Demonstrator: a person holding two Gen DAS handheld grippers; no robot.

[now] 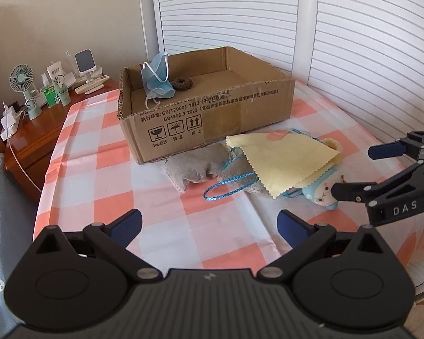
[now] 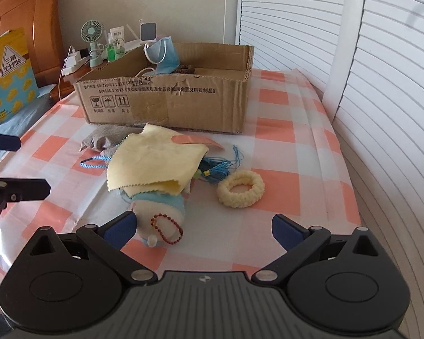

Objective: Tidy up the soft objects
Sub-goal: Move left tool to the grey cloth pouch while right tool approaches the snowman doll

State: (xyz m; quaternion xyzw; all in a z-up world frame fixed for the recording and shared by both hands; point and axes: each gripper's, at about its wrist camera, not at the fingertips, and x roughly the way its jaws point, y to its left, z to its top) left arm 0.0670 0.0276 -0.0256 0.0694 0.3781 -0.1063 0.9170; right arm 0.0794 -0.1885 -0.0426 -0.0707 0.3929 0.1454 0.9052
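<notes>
Only the right wrist view shows the cream scrunchie; both grippers' fingers gape empty.

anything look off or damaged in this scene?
Yes. The cardboard box has a torn, ragged front rim, and the blue face mask hangs over its back-left corner instead of lying inside. In front of the box, the yellow cloth lies crumpled over the plush toy, tangled with a blue cord.
</notes>
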